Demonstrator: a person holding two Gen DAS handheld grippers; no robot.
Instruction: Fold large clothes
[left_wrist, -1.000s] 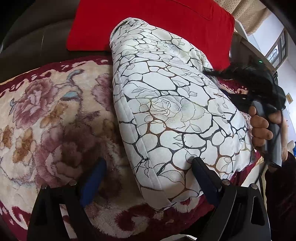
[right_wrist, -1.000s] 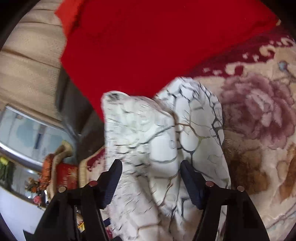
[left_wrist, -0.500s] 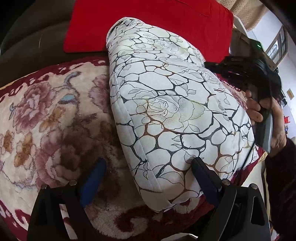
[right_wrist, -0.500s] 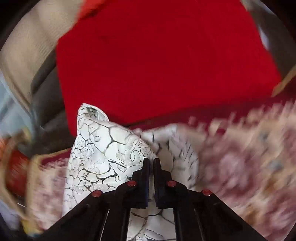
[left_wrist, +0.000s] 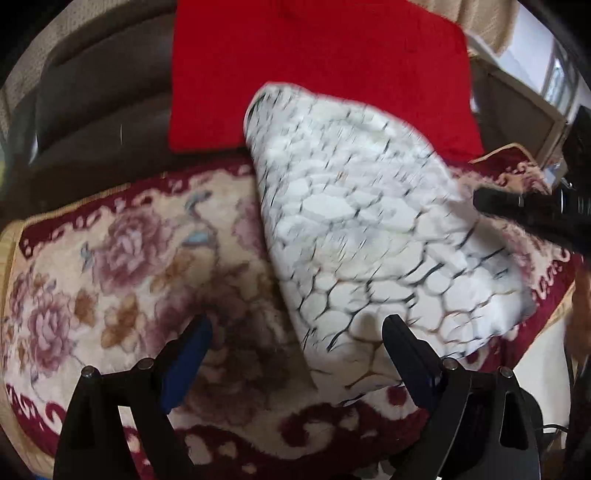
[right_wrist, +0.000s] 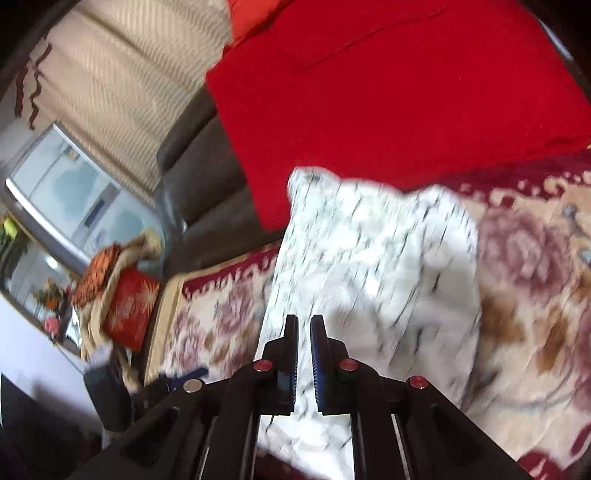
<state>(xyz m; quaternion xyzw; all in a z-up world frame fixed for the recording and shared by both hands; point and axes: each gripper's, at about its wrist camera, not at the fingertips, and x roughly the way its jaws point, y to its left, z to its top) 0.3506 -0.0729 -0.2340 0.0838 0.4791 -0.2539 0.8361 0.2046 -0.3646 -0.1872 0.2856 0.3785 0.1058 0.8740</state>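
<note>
Red cushion (left_wrist: 314, 70) behind white garment (left_wrist: 369, 229); floral blanket (left_wrist: 110, 277) beneath.

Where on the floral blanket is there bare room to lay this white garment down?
Bare floral blanket stretches from the white garment out to the blanket's dark red border, ahead of the open left gripper. Crowded: the red cloth sits behind the garment, and the right gripper works its other edge.

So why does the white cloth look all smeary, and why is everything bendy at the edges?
Left wrist view: the white cloth is smeared by motion blur, while the left tongs stay sharp; the fisheye lens bends the flowery blanket and darkens the corners. Right wrist view: the cloth is streaked too, the red cushion is softly blurred, and daylight comes from the window.
</note>
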